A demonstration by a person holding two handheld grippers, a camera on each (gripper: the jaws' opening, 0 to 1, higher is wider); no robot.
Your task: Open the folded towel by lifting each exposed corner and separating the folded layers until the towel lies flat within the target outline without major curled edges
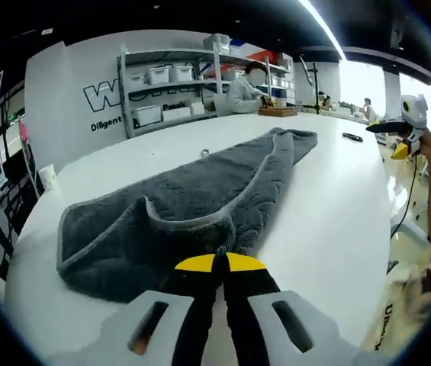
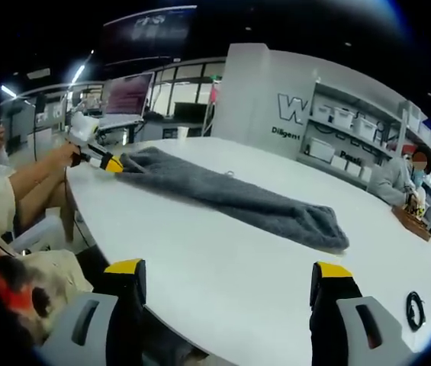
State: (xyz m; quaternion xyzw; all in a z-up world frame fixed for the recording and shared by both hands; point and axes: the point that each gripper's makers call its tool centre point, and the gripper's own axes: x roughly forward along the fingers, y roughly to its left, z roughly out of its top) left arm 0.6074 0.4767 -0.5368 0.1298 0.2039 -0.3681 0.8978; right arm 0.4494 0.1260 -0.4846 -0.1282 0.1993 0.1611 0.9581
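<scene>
The left gripper (image 1: 220, 263) is clenching an edge of the grey terry towel (image 1: 200, 202), lying folded lengthwise on the white table (image 1: 329, 221). The right gripper (image 2: 230, 278) is waiting spread apart; next I think it should be taking the far corner.

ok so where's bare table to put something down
Bare table runs between the towel and the right gripper. The left gripper is shut on the towel's near edge, so it is crowded there. A cable sits at the far side.

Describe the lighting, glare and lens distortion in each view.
Left gripper view: the ceiling light strip and the windows behind it are blown out, the white table edge bows, and the towel stays sharp. Right gripper view: dimmer, even light, a curved table rim and crisp towel texture.
</scene>
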